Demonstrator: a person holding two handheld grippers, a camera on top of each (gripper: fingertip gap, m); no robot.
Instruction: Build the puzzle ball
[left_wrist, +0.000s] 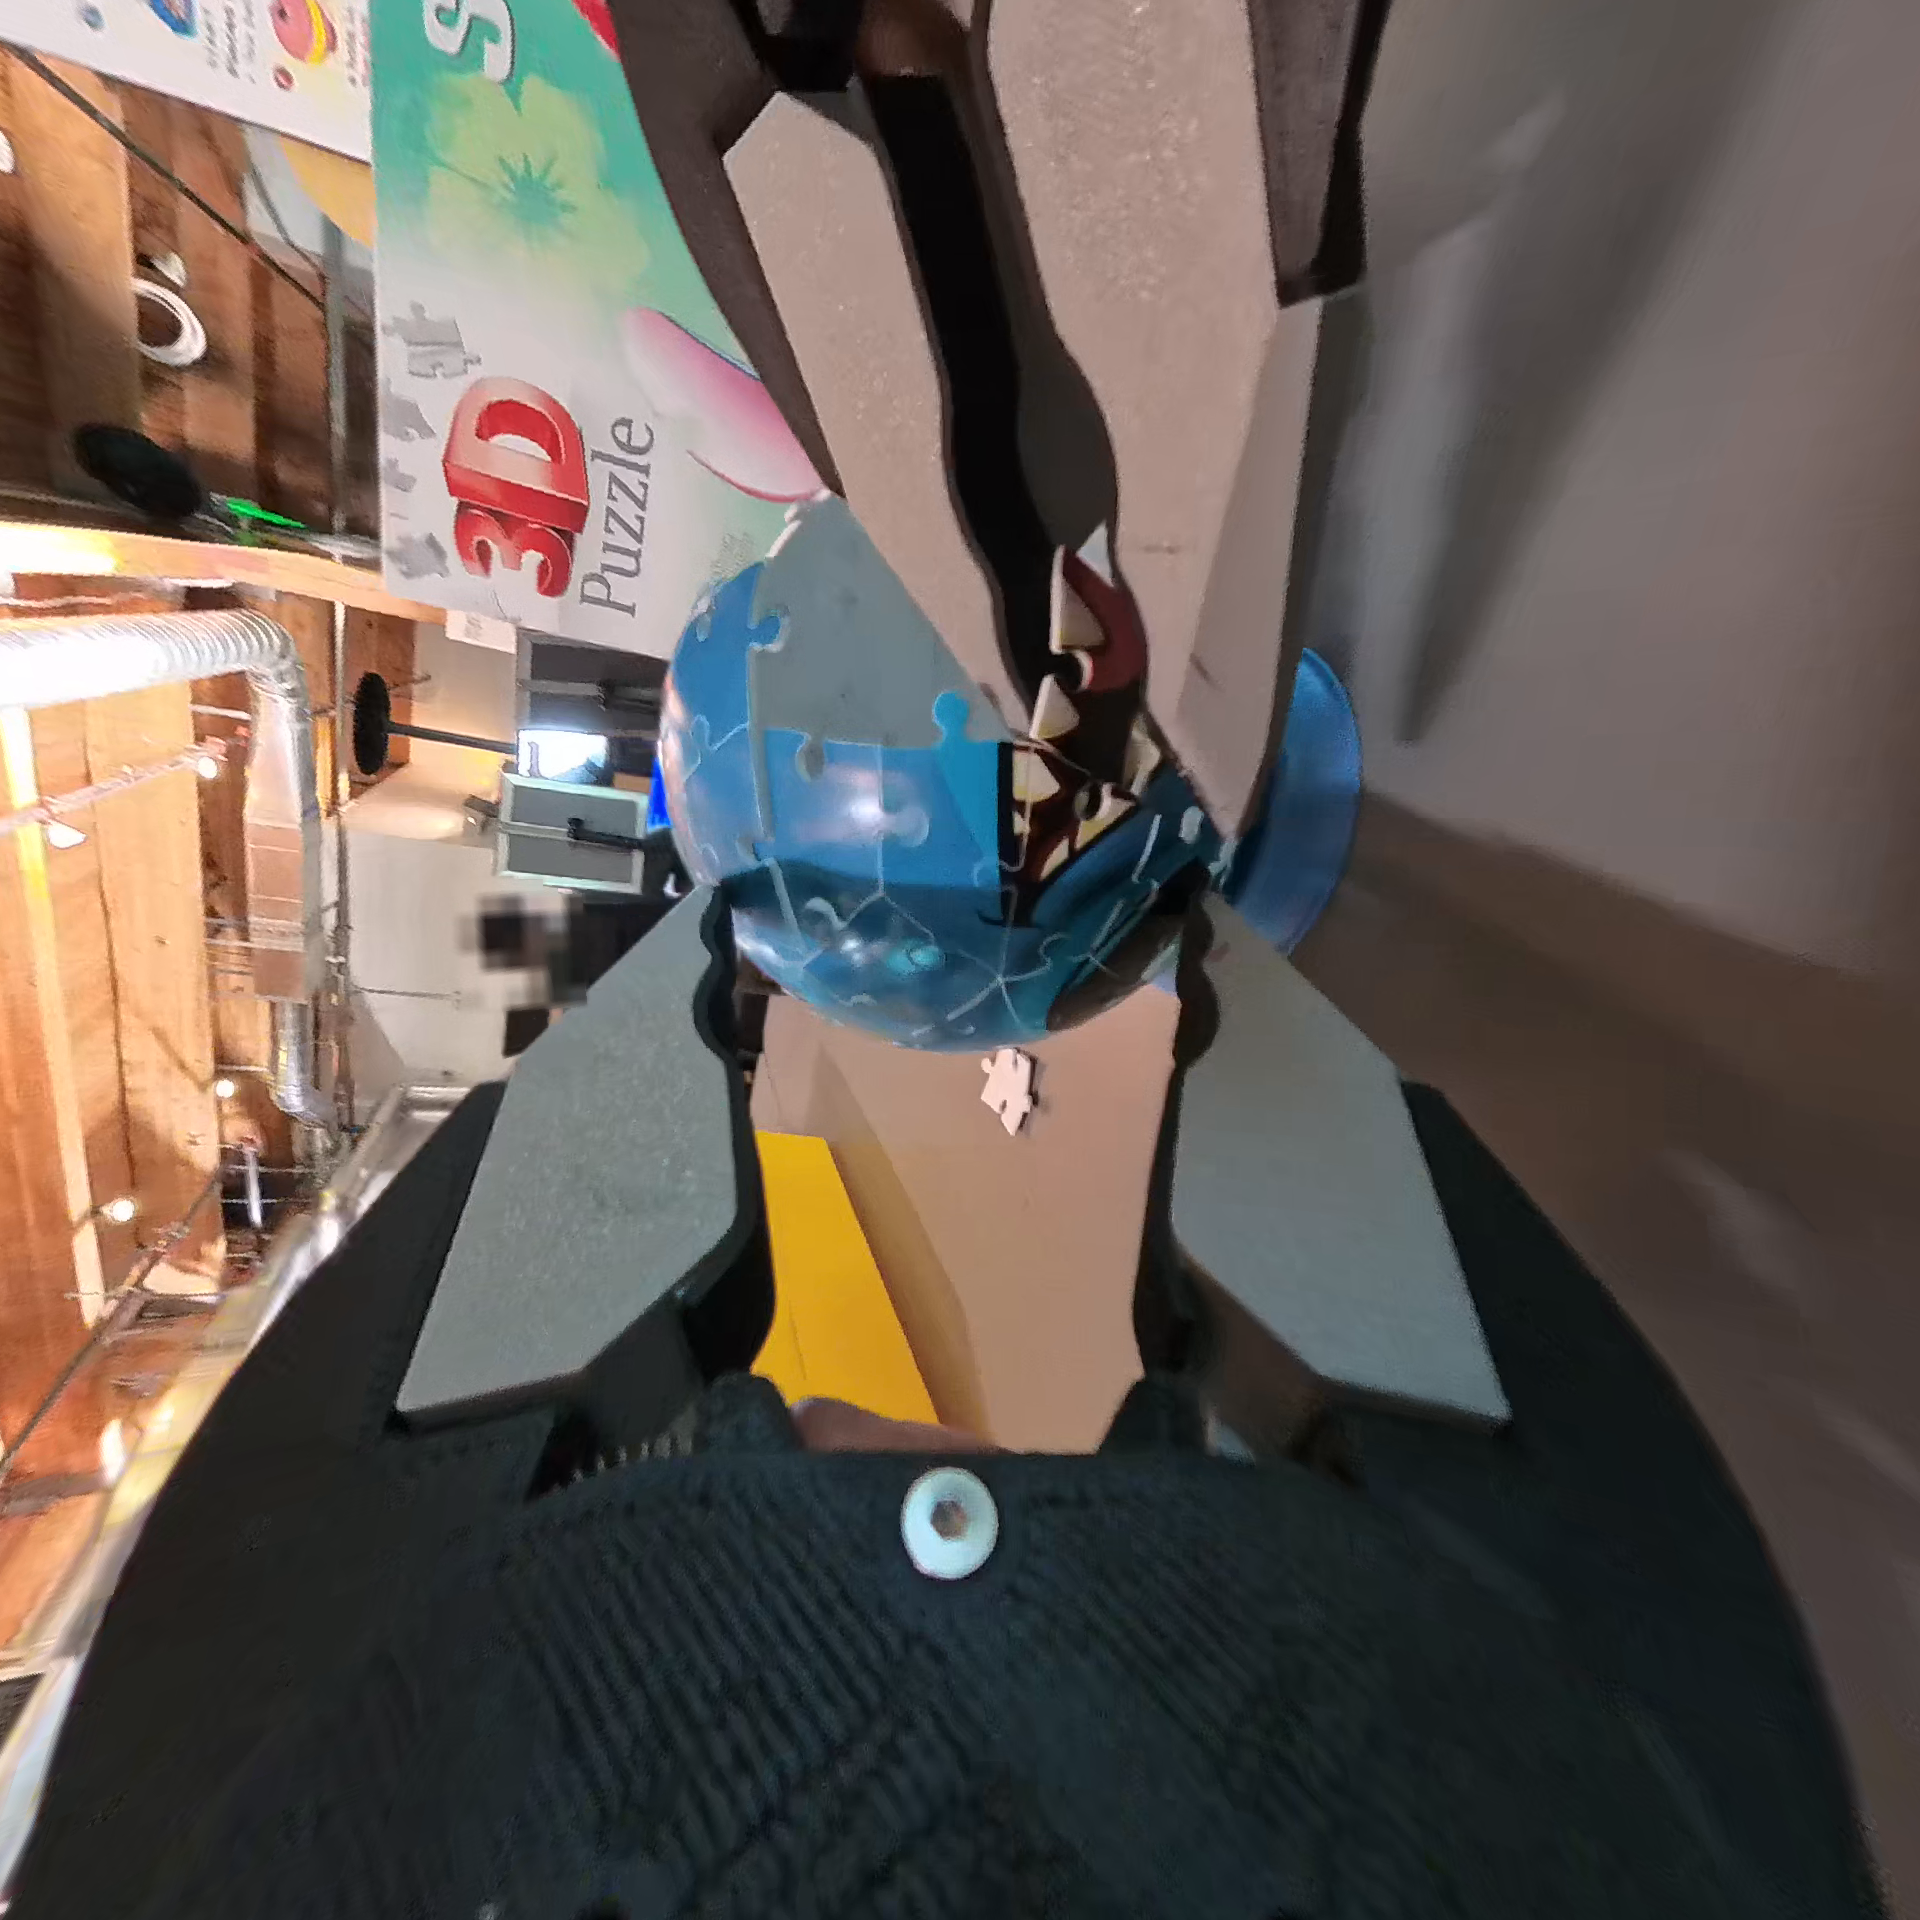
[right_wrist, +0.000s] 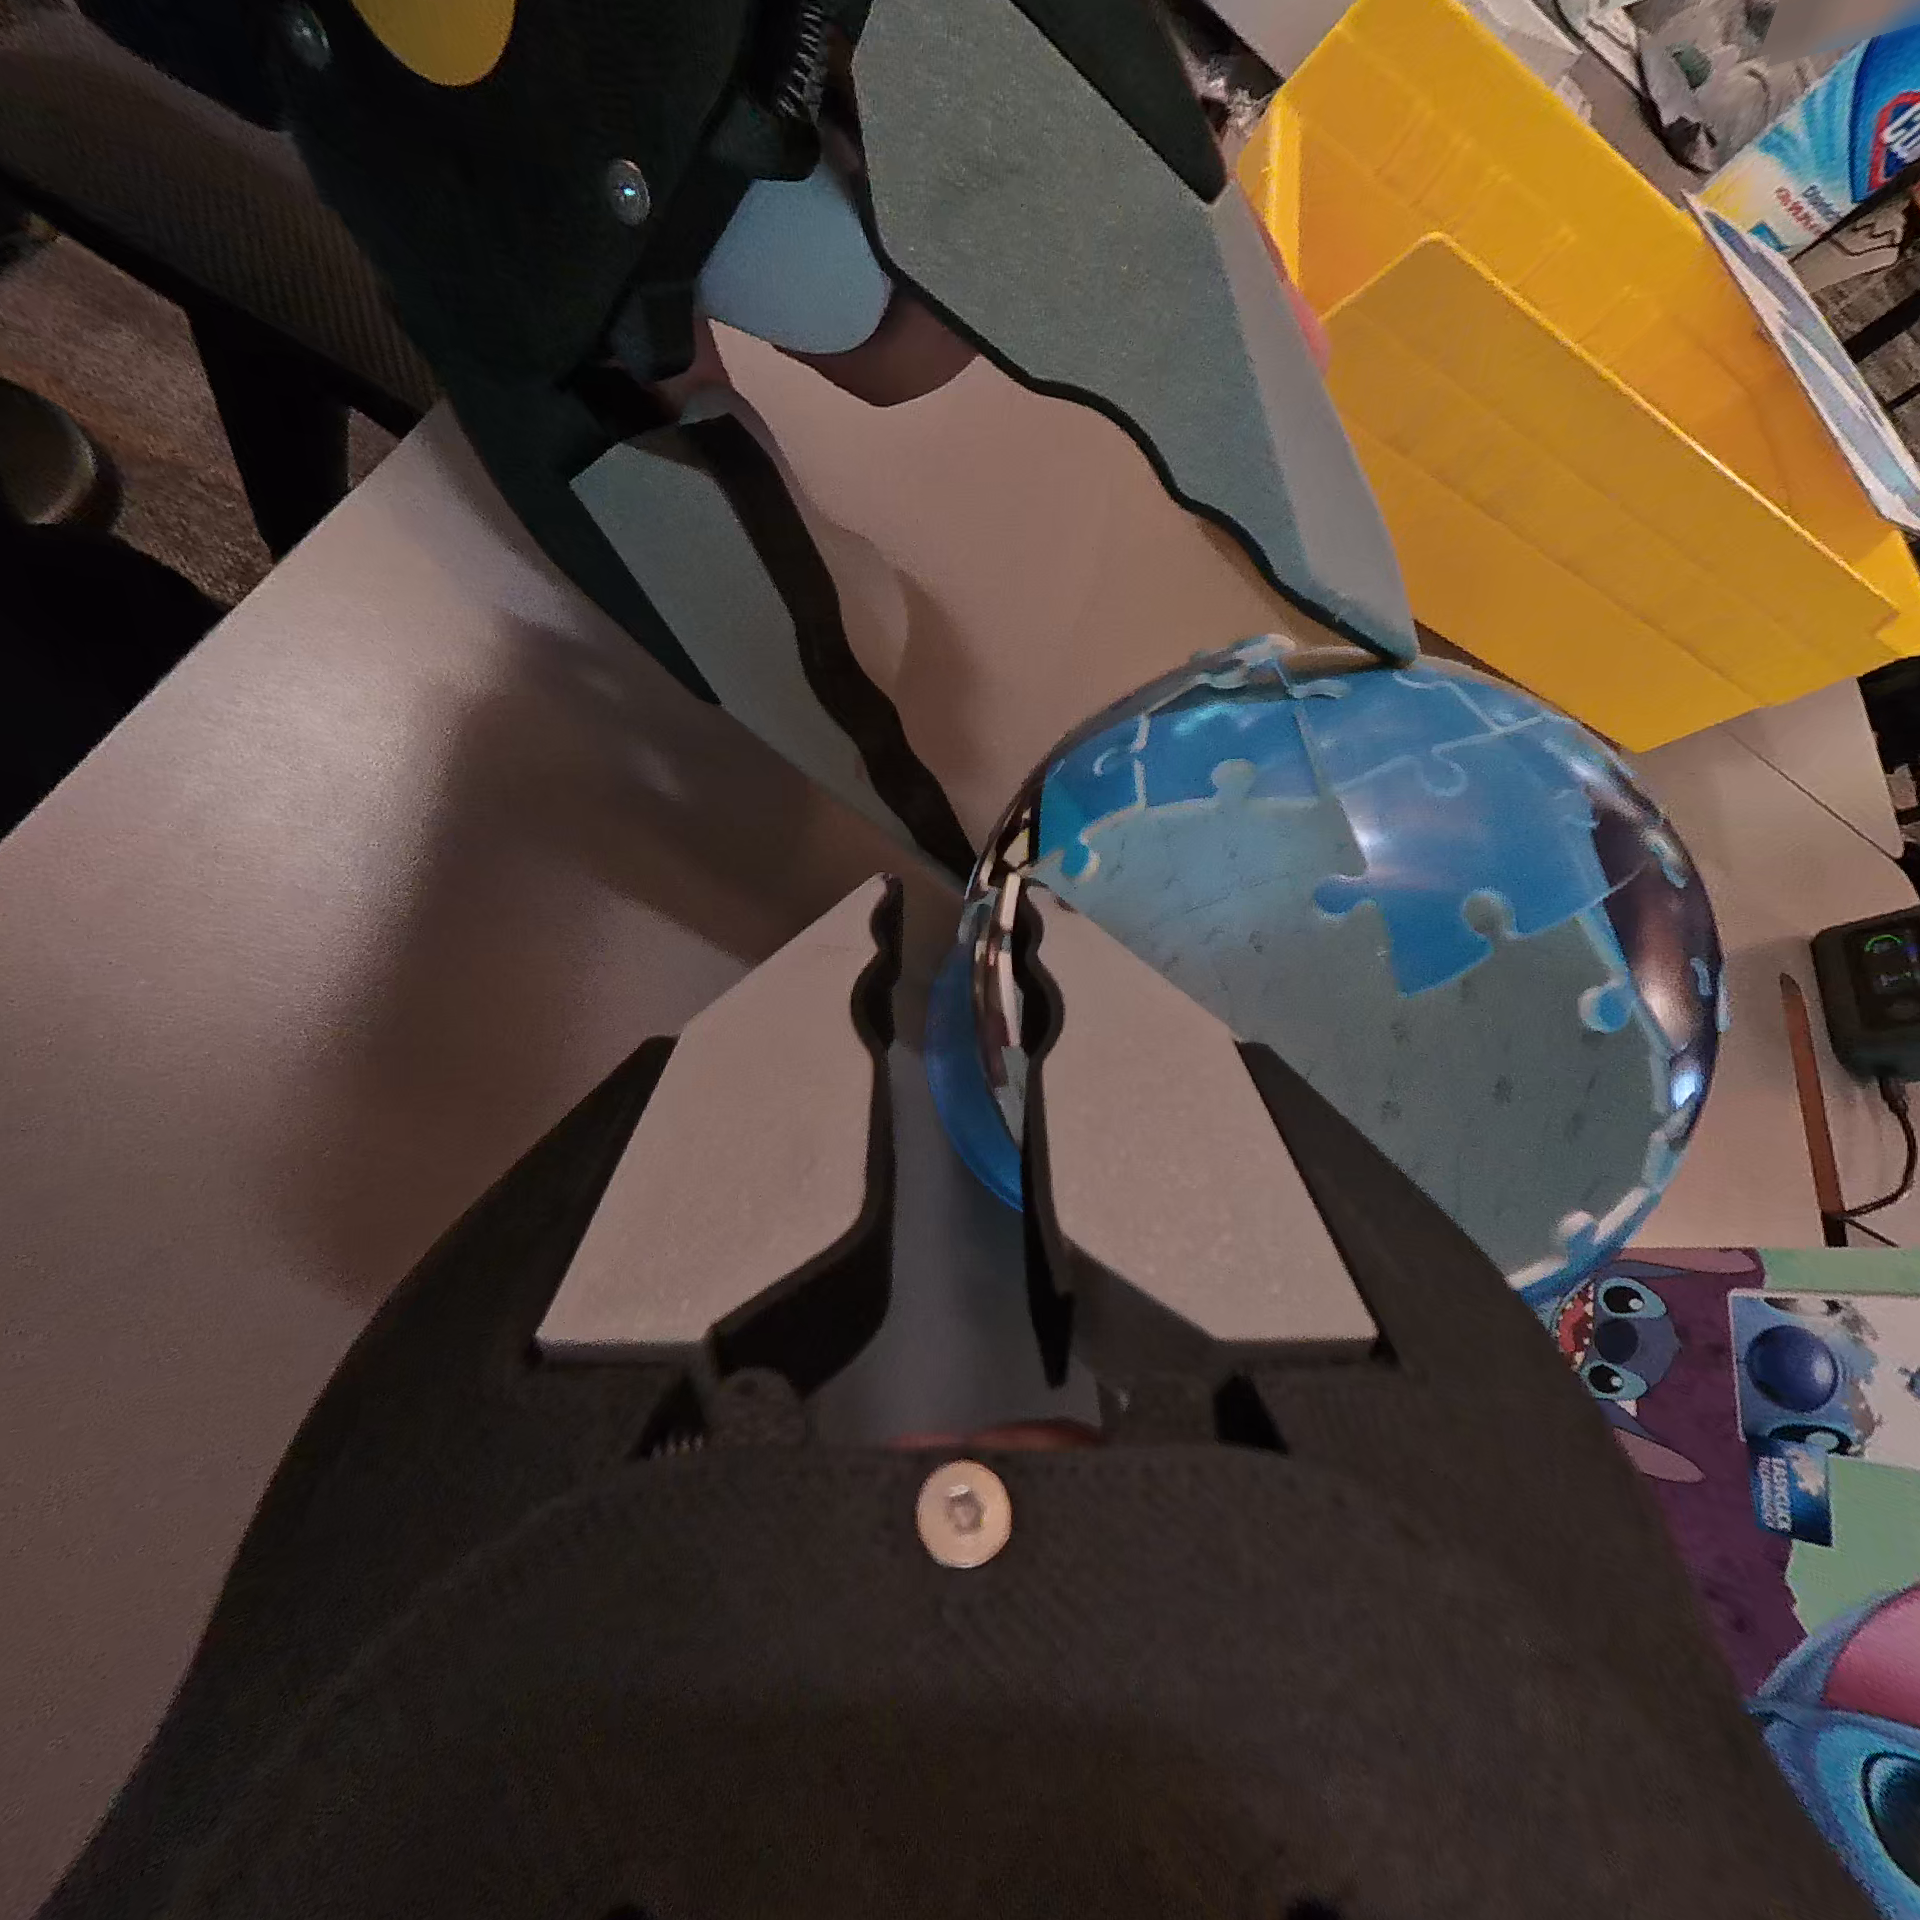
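Your left gripper (left_wrist: 956, 914): black ribbed printed body, one silver hex-socket screw (left_wrist: 950, 1523) centred behind the fingers. Fingers (left_wrist: 603, 1174) are flat grey-faced pads on black backing with wavy inner edges. Your right gripper (right_wrist: 961, 977): same build, with a matching screw (right_wrist: 963, 1514) and paler-looking pads (right_wrist: 769, 1174).

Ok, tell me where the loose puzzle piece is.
In the left wrist view, the loose puzzle piece lies on the table, just below the puzzle ball, between the left tongs' fingers.

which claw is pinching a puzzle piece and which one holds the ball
The right claw pinches a thin piece at the puzzle ball's edge; the left claw spans the ball itself.
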